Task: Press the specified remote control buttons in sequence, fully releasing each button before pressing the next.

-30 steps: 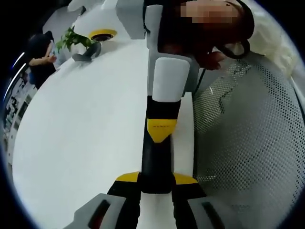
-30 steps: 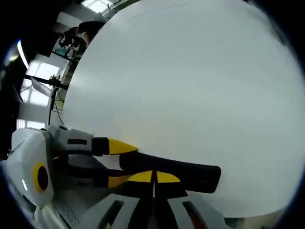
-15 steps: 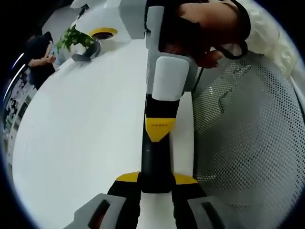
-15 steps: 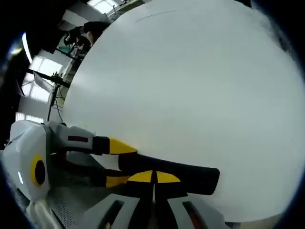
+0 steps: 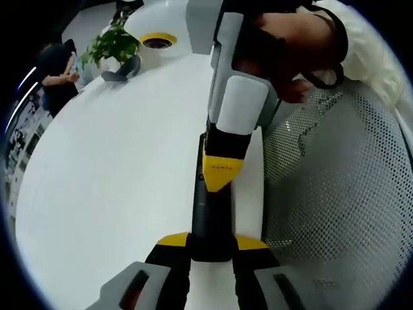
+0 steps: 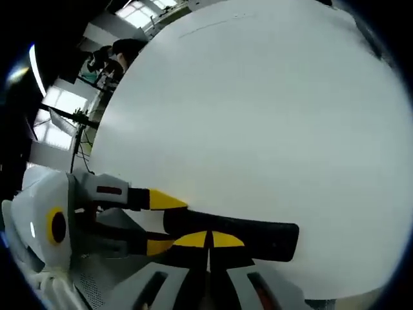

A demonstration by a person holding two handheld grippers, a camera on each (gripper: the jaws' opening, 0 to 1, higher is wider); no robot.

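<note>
Left gripper clamps the black bar; right gripper, jaws together, presses down onto it.
</note>
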